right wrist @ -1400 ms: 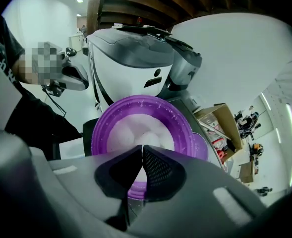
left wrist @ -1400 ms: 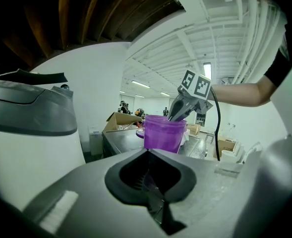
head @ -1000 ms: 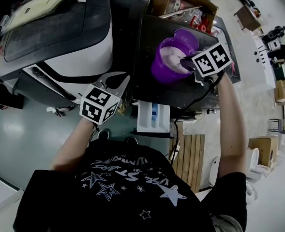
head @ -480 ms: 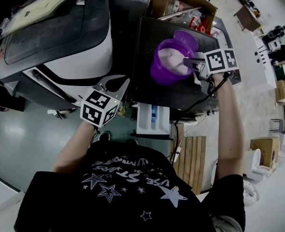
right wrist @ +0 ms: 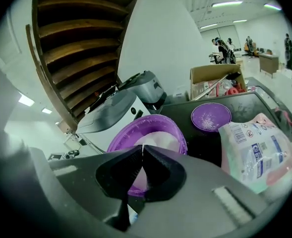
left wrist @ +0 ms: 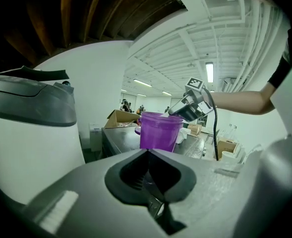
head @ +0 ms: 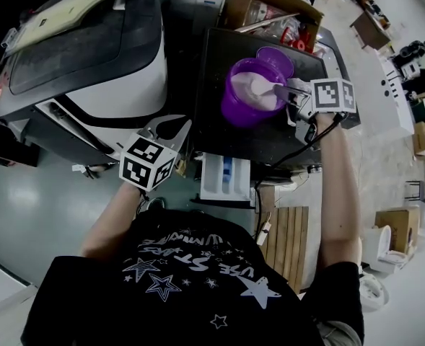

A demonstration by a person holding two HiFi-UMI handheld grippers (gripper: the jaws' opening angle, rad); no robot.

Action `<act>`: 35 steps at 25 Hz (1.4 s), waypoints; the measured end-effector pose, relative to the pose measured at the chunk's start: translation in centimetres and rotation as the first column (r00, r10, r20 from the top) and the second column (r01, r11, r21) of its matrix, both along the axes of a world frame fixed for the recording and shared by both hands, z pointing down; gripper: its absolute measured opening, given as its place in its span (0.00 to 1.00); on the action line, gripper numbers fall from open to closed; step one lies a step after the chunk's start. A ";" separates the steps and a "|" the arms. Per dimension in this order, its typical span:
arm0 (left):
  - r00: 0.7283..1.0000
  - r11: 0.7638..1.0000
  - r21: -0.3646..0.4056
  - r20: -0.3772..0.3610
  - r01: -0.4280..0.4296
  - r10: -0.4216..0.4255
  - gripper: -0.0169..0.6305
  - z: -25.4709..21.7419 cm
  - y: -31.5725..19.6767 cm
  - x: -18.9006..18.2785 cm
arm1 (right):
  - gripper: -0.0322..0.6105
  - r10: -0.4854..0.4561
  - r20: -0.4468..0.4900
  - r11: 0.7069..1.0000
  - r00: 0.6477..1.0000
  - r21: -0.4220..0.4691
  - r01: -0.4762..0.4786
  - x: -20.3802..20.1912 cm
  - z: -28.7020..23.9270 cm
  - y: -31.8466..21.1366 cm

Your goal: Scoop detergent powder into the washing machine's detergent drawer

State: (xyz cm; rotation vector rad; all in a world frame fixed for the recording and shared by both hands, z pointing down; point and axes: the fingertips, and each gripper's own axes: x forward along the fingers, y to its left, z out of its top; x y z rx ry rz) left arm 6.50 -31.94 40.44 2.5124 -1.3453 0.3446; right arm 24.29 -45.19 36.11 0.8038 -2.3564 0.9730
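A purple tub [head: 250,92] of white detergent powder stands on the dark washing machine top [head: 226,132]. My right gripper [head: 288,92] is at the tub's right rim, shut on the thin handle of a white scoop [head: 273,87] that reaches over the powder. In the right gripper view the tub [right wrist: 158,135] lies just beyond the shut jaws [right wrist: 142,150]. The white detergent drawer [head: 226,175] stands pulled out at the machine's front. My left gripper [head: 174,125] hangs left of the drawer, shut and empty; its view shows the tub [left wrist: 160,131] ahead.
The tub's purple lid [head: 275,55] lies behind it, and a detergent bag [right wrist: 257,148] lies to the right. A cardboard box [head: 270,6] stands at the back. A white-and-grey machine [head: 89,56] fills the left. A wooden pallet [head: 281,236] lies on the floor.
My right gripper has drawn back to the right, from over the powder to the tub's right rim, with the scoop still in it. The left gripper has stayed put.
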 end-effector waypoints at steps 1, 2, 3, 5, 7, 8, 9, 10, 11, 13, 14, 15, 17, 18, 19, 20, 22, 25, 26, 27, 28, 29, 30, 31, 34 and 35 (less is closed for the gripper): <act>1.000 1.000 0.000 0.002 0.003 -0.003 0.03 0.0 0.1 0.1 | 0.10 0.007 0.016 1.000 1.000 0.009 -0.007 0.1 -0.2 0.1; 1.000 1.000 0.001 0.005 0.005 -0.005 0.03 0.0 0.2 0.1 | 0.10 0.013 0.035 1.000 0.999 0.015 -0.014 0.1 -0.5 0.2; 1.000 1.000 0.001 0.009 0.007 -0.007 0.03 0.0 0.3 0.2 | 0.10 0.020 0.057 1.000 0.998 0.020 -0.021 0.2 -0.8 0.4; 1.000 1.000 0.002 0.019 0.011 -0.011 0.03 0.1 0.5 0.3 | 0.10 0.035 0.102 0.999 0.994 0.026 -0.038 0.3 -1.3 0.7; 0.999 1.000 0.003 0.027 0.020 -0.020 0.03 0.1 0.8 0.4 | 0.10 0.046 0.137 0.998 0.989 0.038 -0.052 0.7 -1.8 1.1; 0.999 1.000 0.004 0.027 0.027 -0.027 0.03 0.0 0.9 0.5 | 0.10 0.050 0.155 0.997 0.987 0.043 -0.057 0.9 -2.1 1.3; 0.999 0.999 0.005 0.027 0.034 -0.034 0.03 -0.1 1.0 0.5 | 0.10 0.053 0.179 0.997 0.982 0.042 -0.061 1.0 -2.5 1.6; 0.999 0.999 0.007 0.027 0.041 -0.041 0.03 -0.2 1.2 0.7 | 0.10 0.055 0.203 0.997 0.978 0.042 -0.065 1.1 -2.8 1.9; 0.999 0.999 0.008 0.026 0.047 -0.048 0.03 -0.3 1.4 0.8 | 0.10 0.056 0.215 0.996 0.975 0.050 -0.068 1.3 -3.0 2.1; 0.998 0.998 0.010 0.025 0.062 -0.062 0.03 -0.4 1.9 1.1 | 0.10 0.051 0.229 0.995 0.972 0.076 -0.070 1.7 -3.4 2.5; 0.997 0.998 0.009 0.024 0.070 -0.070 0.03 -0.5 2.2 1.3 | 0.10 0.043 0.249 0.995 0.968 0.080 -0.064 1.7 -3.6 2.8; 0.997 0.997 0.008 0.022 0.079 -0.079 0.03 -0.4 2.5 1.4 | 0.10 0.029 0.283 0.996 0.959 0.077 -0.053 1.4 -3.9 3.3; 0.995 0.995 0.003 0.019 0.099 -0.099 0.03 -0.2 3.3 1.6 | 0.10 -0.001 0.384 0.999 0.923 0.049 -0.020 0.5 -4.7 4.5; 0.994 0.994 0.000 0.016 0.110 -0.110 0.03 -0.2 3.6 1.7 | 0.10 -0.008 0.432 0.999 0.902 0.033 -0.007 0.2 -5.1 5.1; 0.993 0.993 -0.001 0.012 0.121 -0.121 0.03 -0.1 4.0 1.7 | 0.10 -0.011 0.466 1.000 0.884 0.023 0.000 0.1 -5.4 5.5; 0.991 0.991 -0.002 0.009 0.132 -0.132 0.03 -0.1 4.3 1.8 | 0.10 -0.012 0.489 1.000 0.872 0.017 0.004 0.2 -5.7 5.9; 0.989 0.989 -0.002 0.004 0.151 -0.151 0.03 -0.1 5.0 2.0 | 0.10 -0.016 0.515 1.000 0.857 0.015 0.010 0.6 -6.0 6.8; 0.985 0.985 0.000 0.000 0.174 -0.174 0.03 0.1 5.8 2.3 | 0.10 -0.031 0.551 0.999 0.834 0.008 0.032 0.8 -5.9 8.7; 0.984 0.984 0.000 -0.001 0.179 -0.179 0.03 0.2 6.0 2.3 | 0.10 -0.034 0.561 0.999 0.827 0.004 0.039 0.9 -5.8 9.4; 0.983 0.983 -0.002 -0.003 0.183 -0.183 0.03 0.3 6.2 2.3 | 0.10 -0.036 0.569 0.999 0.821 0.000 0.044 0.9 -5.5 10.1; 0.983 0.983 -0.005 -0.004 0.184 -0.184 0.03 0.5 6.4 2.3 | 0.10 -0.036 0.575 0.999 0.817 -0.005 0.048 0.8 -5.2 10.9; 0.983 0.983 -0.009 -0.006 0.181 -0.181 0.03 0.7 6.6 2.3 | 0.10 -0.035 0.577 0.999 0.816 -0.009 0.050 0.8 -4.8 11.6; 0.985 0.985 -0.013 -0.008 0.174 -0.174 0.03 0.9 6.7 2.3 | 0.10 -0.034 0.576 0.999 0.817 -0.011 0.049 0.7 -4.4 12.3; 0.986 0.986 -0.018 -0.012 0.165 -0.165 0.03 1.2 6.9 2.4 | 0.10 -0.034 0.571 0.999 0.820 -0.010 0.048 0.6 -4.0 12.9; 0.991 0.991 -0.036 -0.020 0.132 -0.133 0.03 1.9 7.2 2.4 | 0.10 -0.026 0.550 0.999 0.835 -0.006 0.035 0.1 -2.8 14.4; 0.992 0.992 -0.041 -0.021 0.123 -0.124 0.03 2.2 7.3 2.3 | 0.10 -0.020 0.546 1.000 0.838 -0.008 0.029 -0.1 -2.4 14.8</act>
